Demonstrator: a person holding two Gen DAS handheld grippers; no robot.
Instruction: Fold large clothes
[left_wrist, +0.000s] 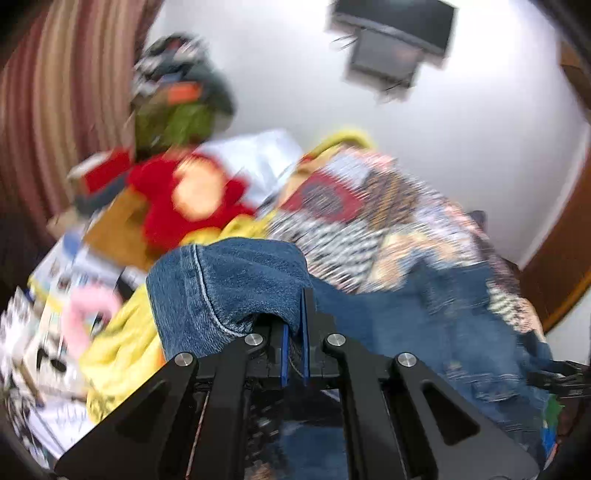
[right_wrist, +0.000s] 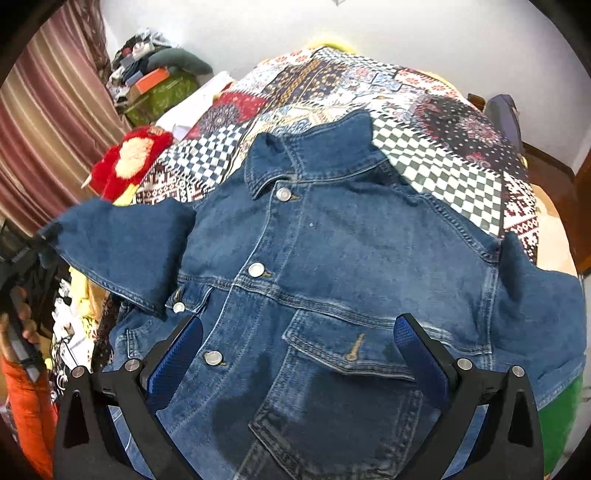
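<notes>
While denim jacket (right_wrist: 332, 280) lies front-up on patchwork bedspread (right_wrist: 424, 122), we keep left gripper (left_wrist: 294, 343) fingers pinched on sleeve cuff (left_wrist: 229, 280), raised for folding inward. Right gripper (right_wrist: 299, 354) fingers wide, empty, chest pocket (right_wrist: 347, 354) between them, ready to steady.

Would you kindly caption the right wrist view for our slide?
Open right gripper hovers over a buttoned denim jacket on a patchwork bedspread, one sleeve raised.
</notes>
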